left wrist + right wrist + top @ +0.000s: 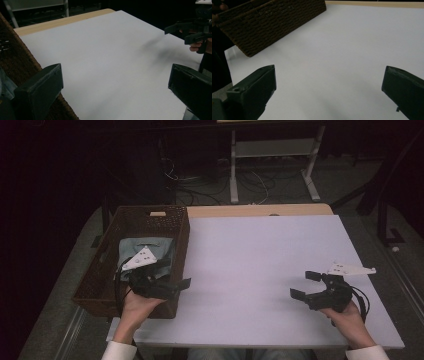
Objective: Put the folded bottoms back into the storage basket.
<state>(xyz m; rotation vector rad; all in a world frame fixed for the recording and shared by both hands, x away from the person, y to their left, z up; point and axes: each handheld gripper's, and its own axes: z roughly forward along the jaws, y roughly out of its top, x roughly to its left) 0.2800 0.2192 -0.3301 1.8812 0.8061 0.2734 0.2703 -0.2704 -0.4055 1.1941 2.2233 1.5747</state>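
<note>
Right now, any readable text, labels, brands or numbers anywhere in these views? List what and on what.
None readable. The woven basket, the light blue cloth in it, the white table top, the left gripper and the right gripper carry no legible print. The grey plates on the grippers show small holes, no markings.

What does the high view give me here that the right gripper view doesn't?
High view alone: the light blue cloth lying inside the basket, the left gripper open over the basket's near right corner, and the right gripper open above the table. Right gripper view alone: the basket's woven outer wall up close. Both: the basket, the white table and the right gripper's spread jaws.
</note>
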